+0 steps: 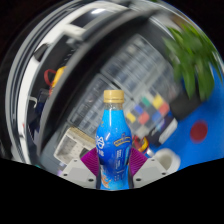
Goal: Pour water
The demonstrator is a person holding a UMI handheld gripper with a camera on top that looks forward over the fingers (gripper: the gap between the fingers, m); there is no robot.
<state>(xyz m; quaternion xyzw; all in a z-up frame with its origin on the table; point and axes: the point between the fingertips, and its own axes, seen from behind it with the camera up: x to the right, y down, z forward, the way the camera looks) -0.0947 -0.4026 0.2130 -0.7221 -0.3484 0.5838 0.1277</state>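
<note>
Low in the middle of the frame, the claw [113, 170] pinches the blue bottle [113, 145] upright between its purple pads [93, 161], yellow cap [114, 97] on top, apparently carrying it steady before any pouring, above the surface [205, 105] by the plant [195, 50] at upper right.

1. Blue worktop [205, 110] on the right side, red round spot [199, 130] on it.
2. Green leafy plant [192, 52] stands at the far right.
3. Keyboard [128, 72] lies in the middle distance, colour checker card [152, 110] just beside it.
4. Dark monitor-like frame [60, 75] to the left.
5. Bright overhead light strip [95, 12] up top.
</note>
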